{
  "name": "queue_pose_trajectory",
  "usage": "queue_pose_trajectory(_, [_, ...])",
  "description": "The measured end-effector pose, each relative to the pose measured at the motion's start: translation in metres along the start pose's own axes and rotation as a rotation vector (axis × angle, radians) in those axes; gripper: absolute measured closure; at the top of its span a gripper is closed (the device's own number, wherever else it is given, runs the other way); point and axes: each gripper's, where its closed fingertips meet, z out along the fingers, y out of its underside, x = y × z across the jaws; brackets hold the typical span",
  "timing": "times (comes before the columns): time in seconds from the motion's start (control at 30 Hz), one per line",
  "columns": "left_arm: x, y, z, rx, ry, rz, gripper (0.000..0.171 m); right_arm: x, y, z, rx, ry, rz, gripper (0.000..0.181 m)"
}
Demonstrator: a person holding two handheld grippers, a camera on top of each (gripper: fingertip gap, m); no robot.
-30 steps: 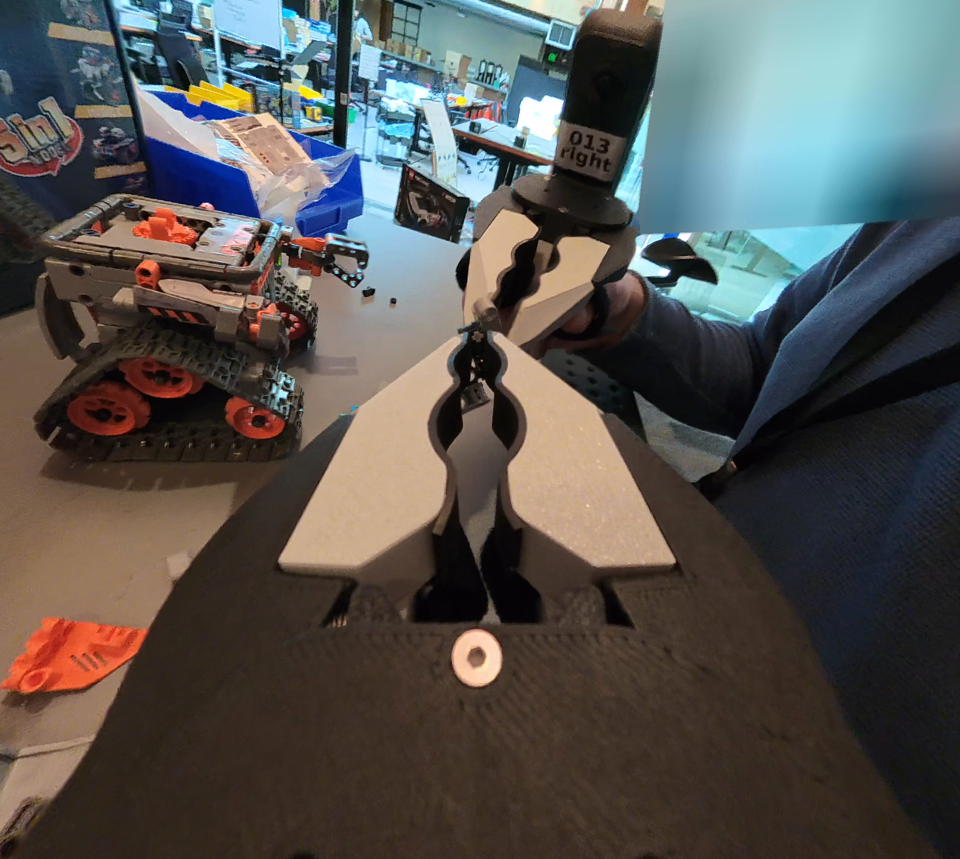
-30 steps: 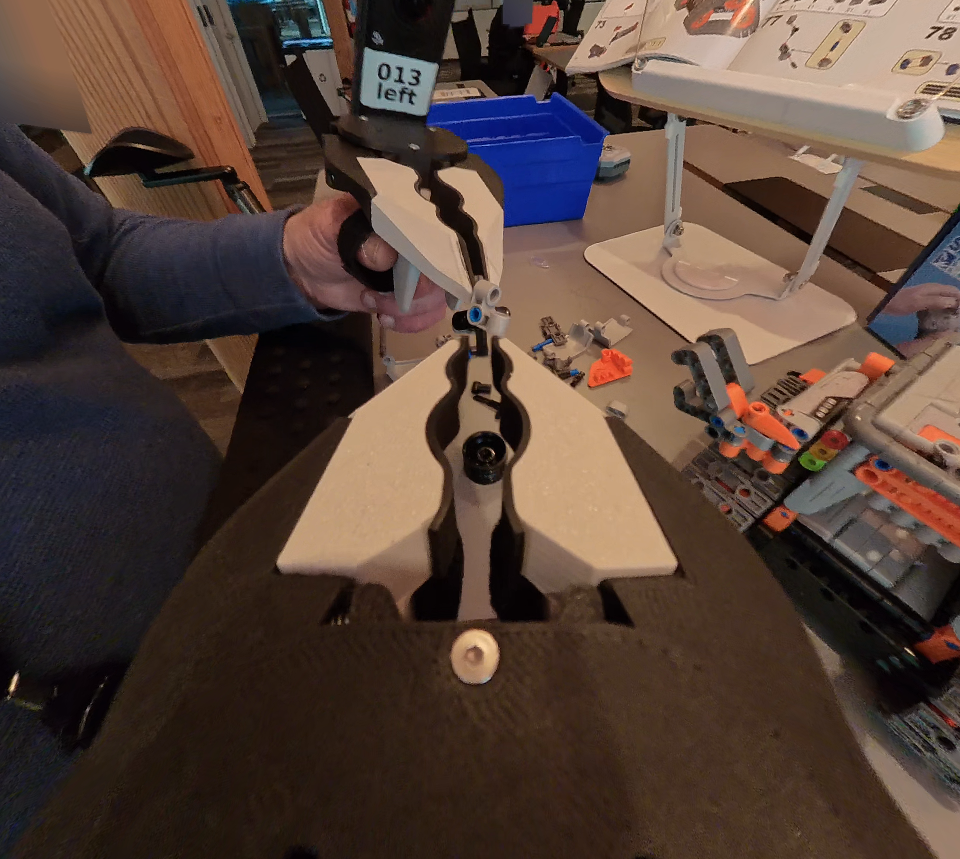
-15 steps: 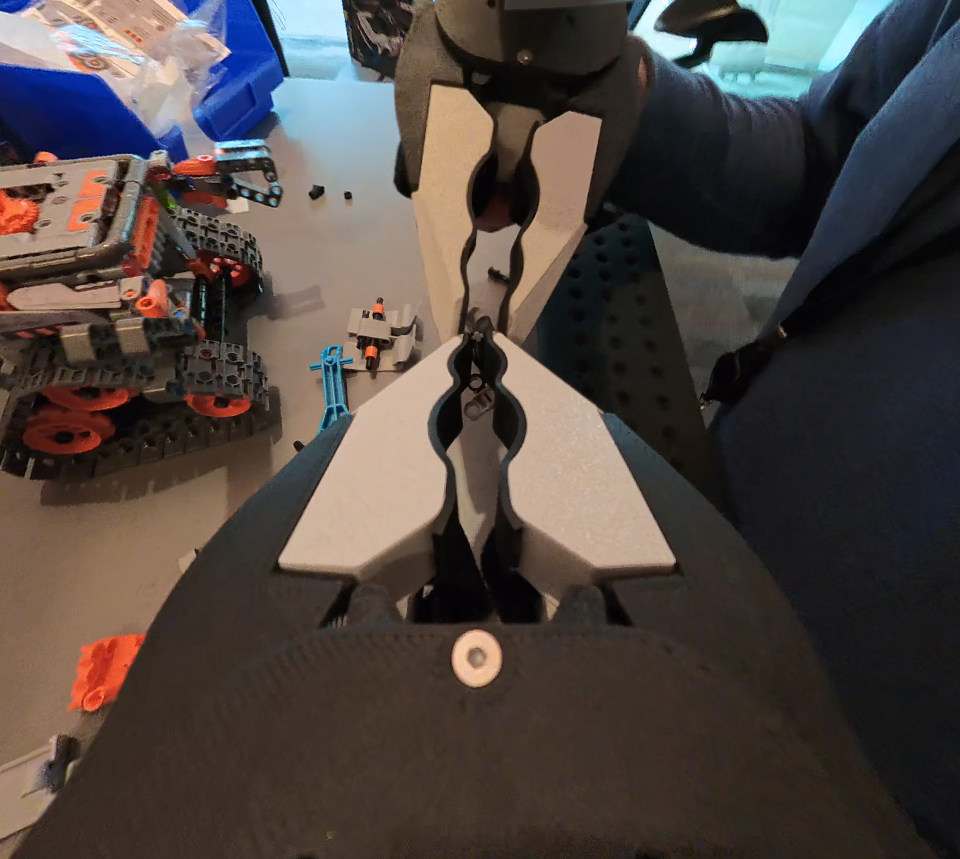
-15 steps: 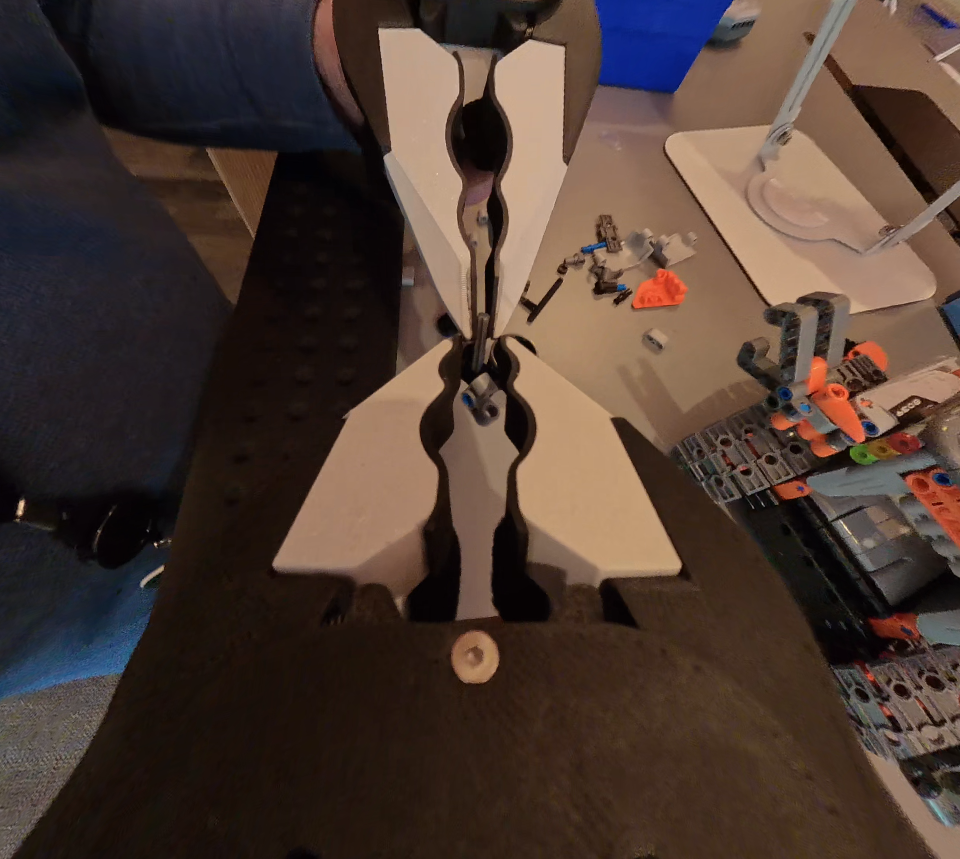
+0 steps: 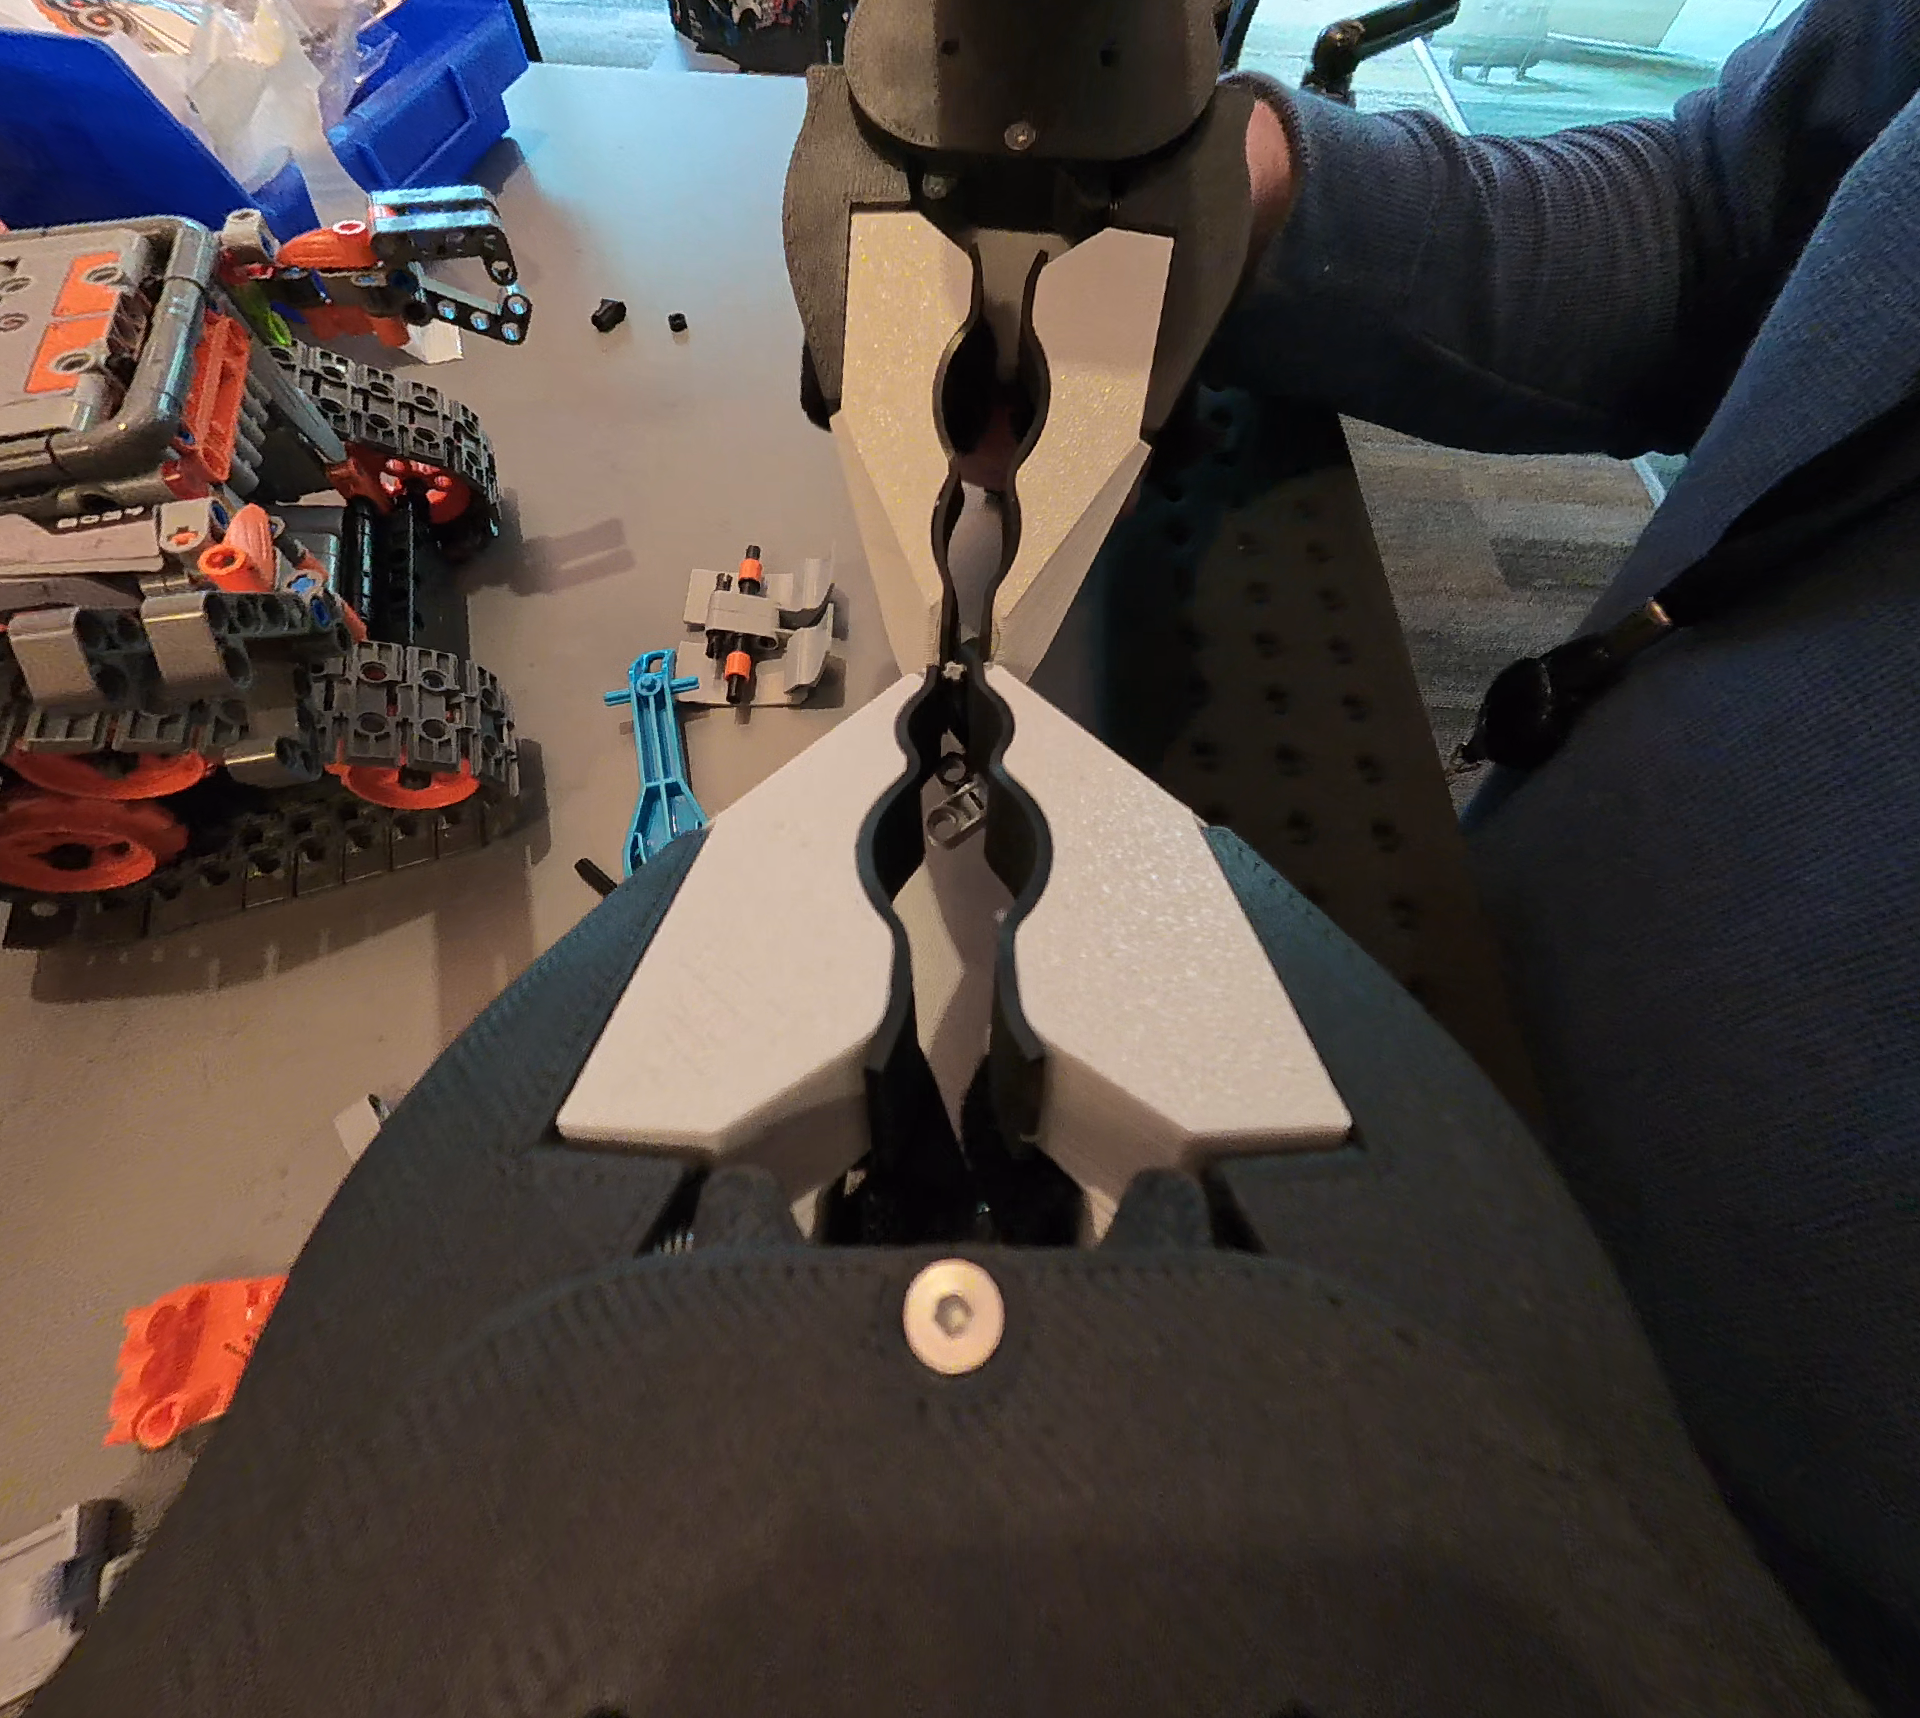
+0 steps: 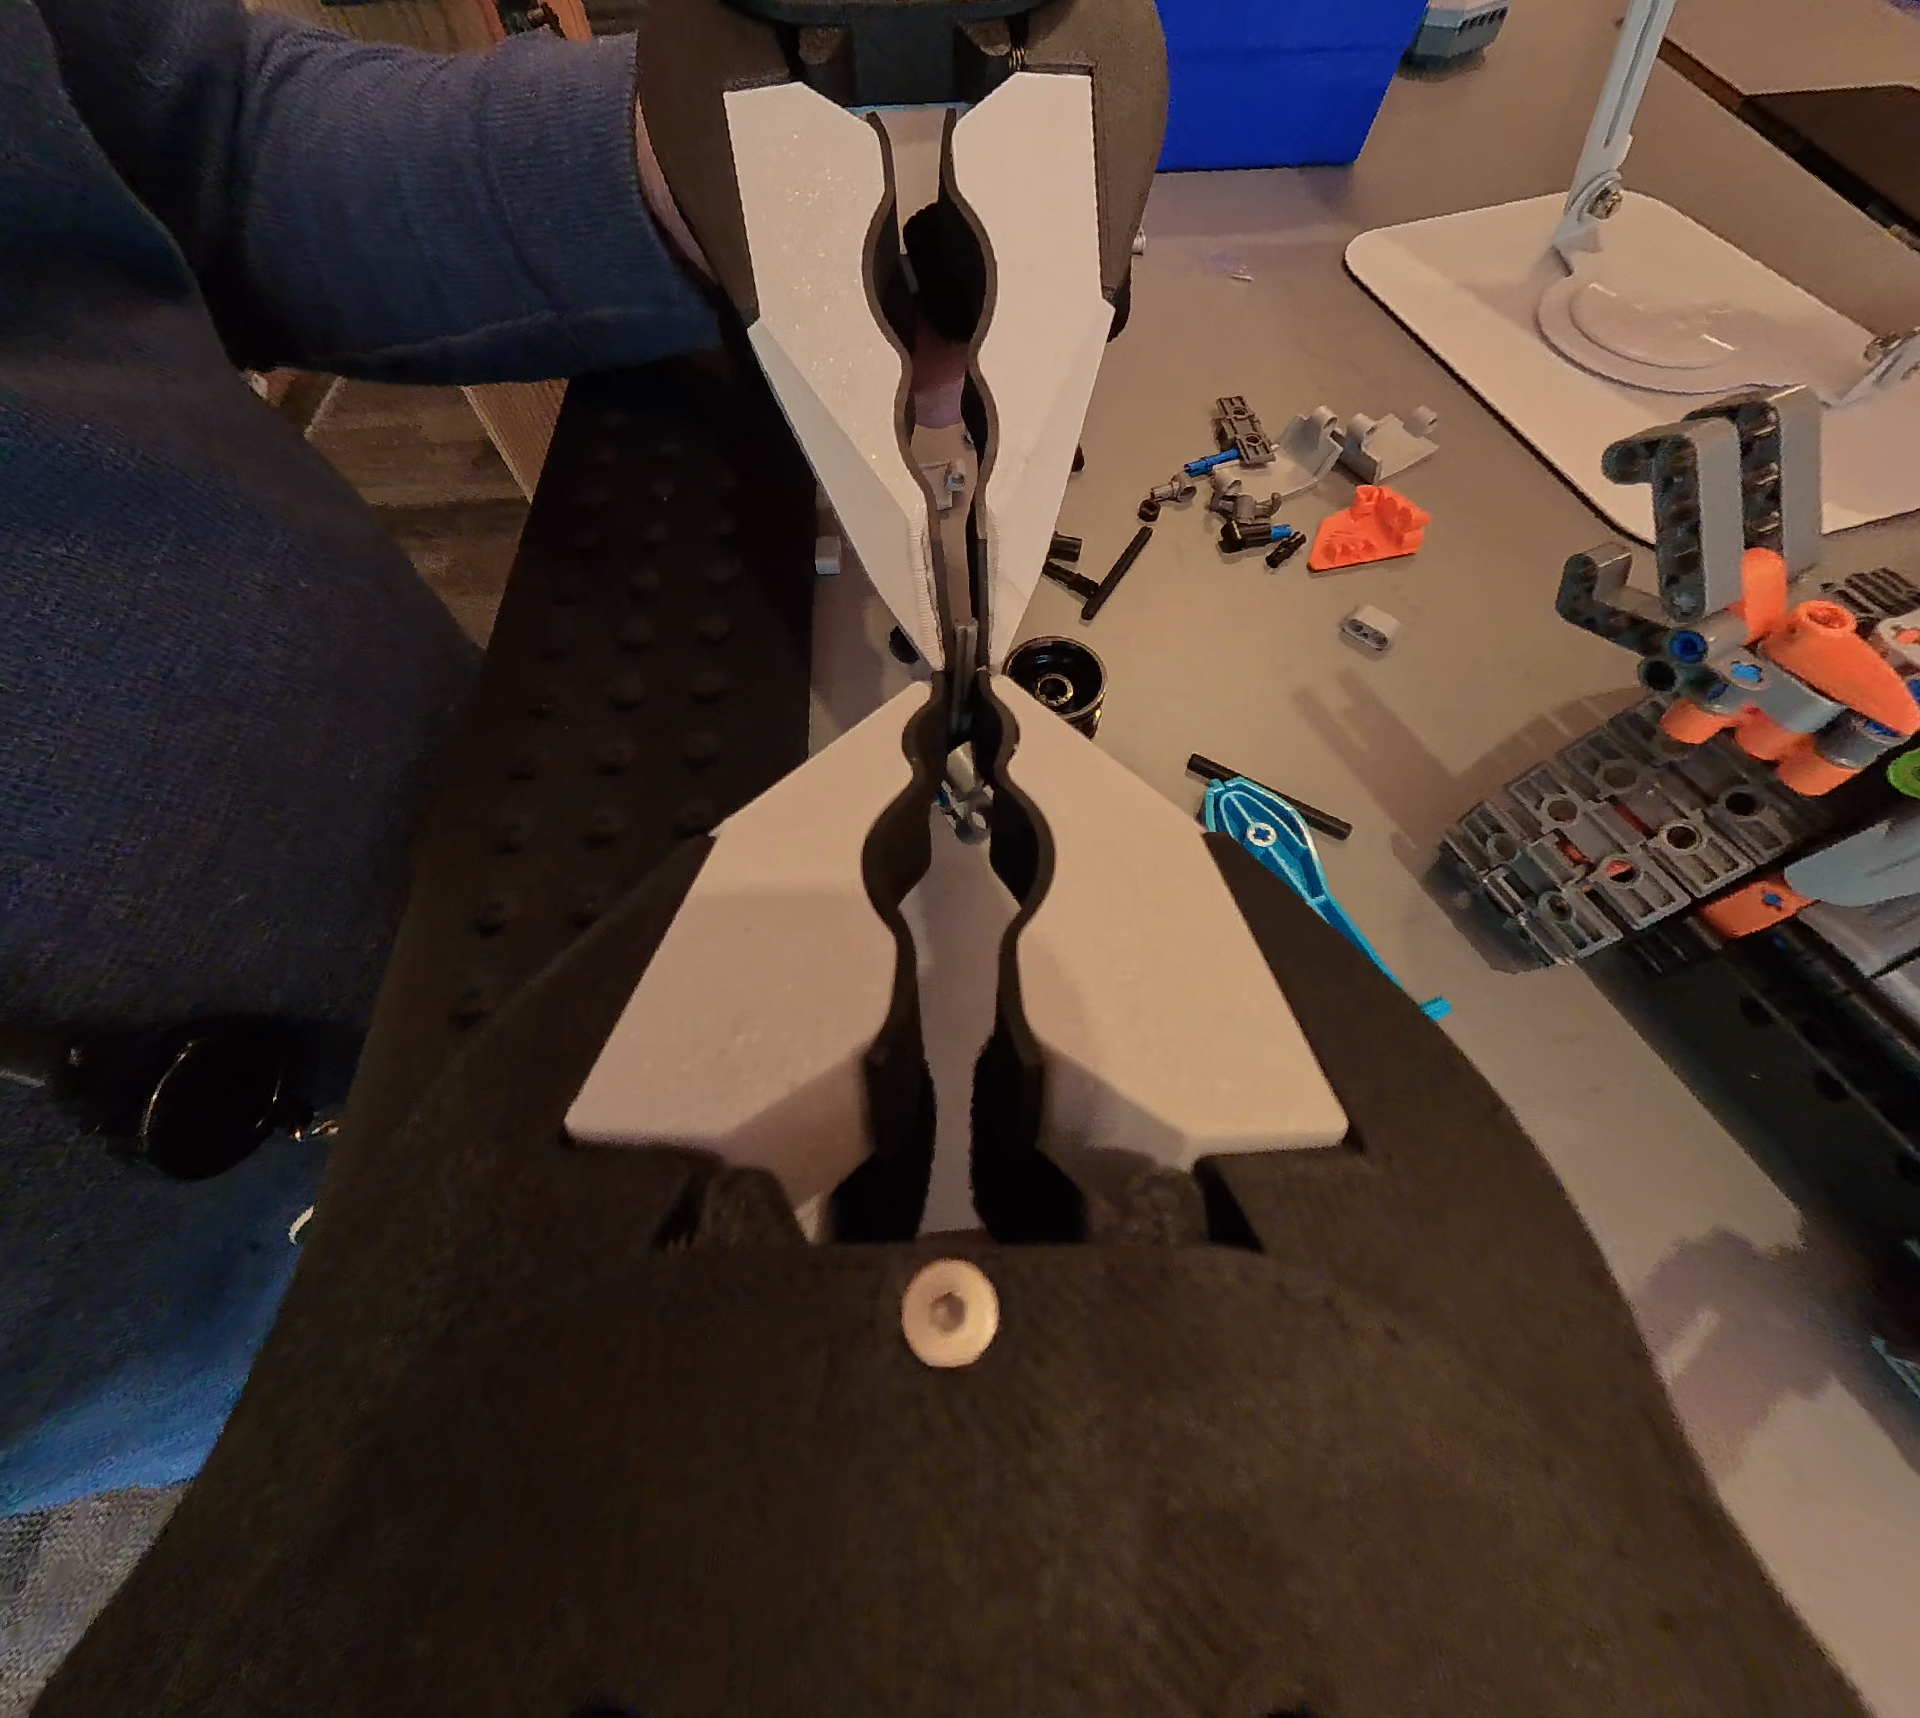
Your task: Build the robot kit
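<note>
My left gripper and right gripper meet tip to tip above the table's near edge. In the left wrist view my own fingers are shut on a small grey connector, and the right gripper points down at it from above. In the right wrist view my own fingers are shut on a small grey and blue connector. The left gripper comes from above with a thin dark axle in its tips. The axle runs between the two sets of tips. How the pieces join is hidden.
A grey, black and orange tracked model stands on the grey table. Near the tips lie a blue tool, a black wheel, loose parts and an orange piece. Behind are a blue bin and a white stand base. Left and right tips are no more than a few centimetres apart. The black wheel is about 8 cm from my right fingertips.
Both grippers have tilted down toward the table and closed in until their tips touch. The connector that stood at the left tips now sits between the right fingers.
</note>
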Motion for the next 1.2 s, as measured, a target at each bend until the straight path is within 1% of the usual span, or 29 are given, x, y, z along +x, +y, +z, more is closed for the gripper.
queue_pose_trajectory(0.1, [-0.001,0.006,0.0,-0.016,-0.003,-0.013,0.17,0.0,0.004,0.004,-0.008,-0.007,0.011,0.18])
queue_pose_trajectory(0.27, [0.0,0.026,0.007,-0.115,-0.039,-0.003,0.17,0.0,0.023,0.015,-0.116,0.01,-0.014,0.18])
queue_pose_trajectory(0.5, [0.003,0.047,0.015,-0.22,-0.058,0.011,0.17,-0.002,0.043,0.024,-0.213,0.003,-0.04,0.179])
queue_pose_trajectory(0.77, [0.009,0.059,0.02,-0.282,-0.085,0.046,0.17,-0.008,0.057,0.029,-0.279,-0.022,-0.054,0.179])
queue_pose_trajectory(0.9, [0.012,0.064,0.019,-0.314,-0.128,0.038,0.17,-0.012,0.059,0.032,-0.292,-0.03,-0.078,0.18])
queue_pose_trajectory(0.97, [0.011,0.065,0.012,-0.315,-0.166,0.026,0.17,-0.012,0.057,0.033,-0.283,-0.029,-0.071,0.18])
queue_pose_trajectory(1.03, [0.009,0.067,-0.004,-0.316,-0.204,0.006,0.166,-0.008,0.059,0.034,-0.283,-0.018,-0.061,0.18])
queue_pose_trajectory(1.13, [-0.009,0.076,-0.044,-0.328,-0.313,-0.039,0.164,-0.006,0.058,0.034,-0.275,-0.016,-0.046,0.18])
queue_pose_trajectory(1.2, [-0.027,0.088,-0.069,-0.343,-0.373,-0.075,0.163,-0.005,0.058,0.035,-0.27,-0.012,-0.041,0.18])
